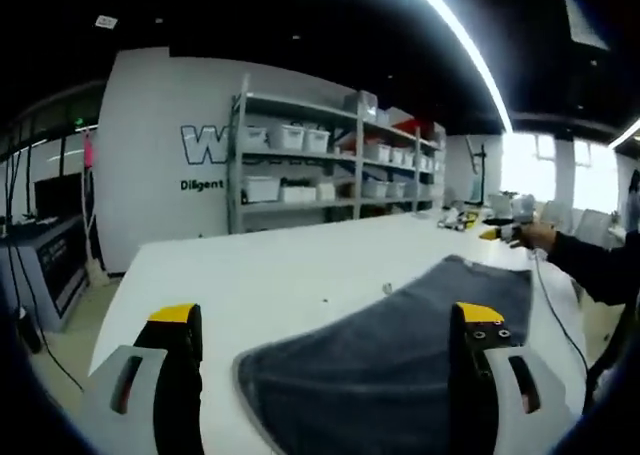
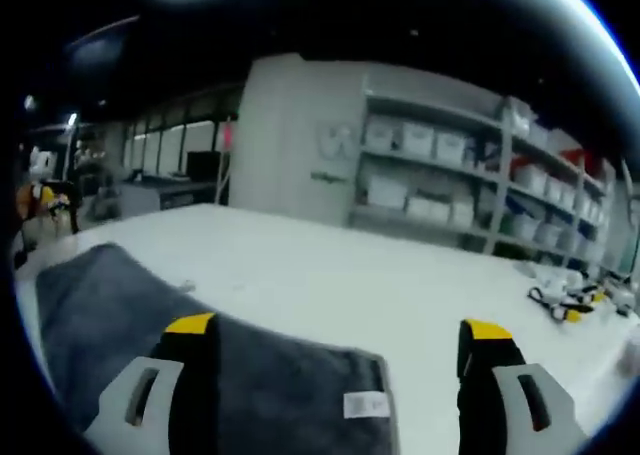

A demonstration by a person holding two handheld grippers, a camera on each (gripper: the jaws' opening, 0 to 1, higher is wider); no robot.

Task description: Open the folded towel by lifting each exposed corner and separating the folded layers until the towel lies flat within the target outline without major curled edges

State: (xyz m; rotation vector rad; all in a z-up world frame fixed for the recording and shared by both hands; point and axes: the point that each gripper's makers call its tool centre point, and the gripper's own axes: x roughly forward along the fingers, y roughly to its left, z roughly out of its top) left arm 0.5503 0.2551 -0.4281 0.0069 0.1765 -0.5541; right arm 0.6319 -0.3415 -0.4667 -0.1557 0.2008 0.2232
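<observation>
Both pairs of yellow-tipped fingers stood wide apart and held nothing. Left gripper (image 1: 325, 365) hung above the dark grey terry towel (image 1: 390, 360), its jaws framing the near rounded edge of the cloth without touching it. Towel lay on the long white table (image 1: 250, 275), spreading away toward the far right edge. Beyond it a person's hand in a dark sleeve (image 1: 590, 260) reached over the table's far end. Grey metal shelving with white storage bins (image 1: 330, 165) stood against the white wall behind.

Right gripper (image 2: 335, 370) likewise hovered with jaws spread over the same towel's corner, where a small white sewn label (image 2: 366, 405) showed near the edge. Cloth ran off to the left of that view; bare tabletop lay to the right, with small yellow-and-black tools (image 2: 560, 303) far off.
</observation>
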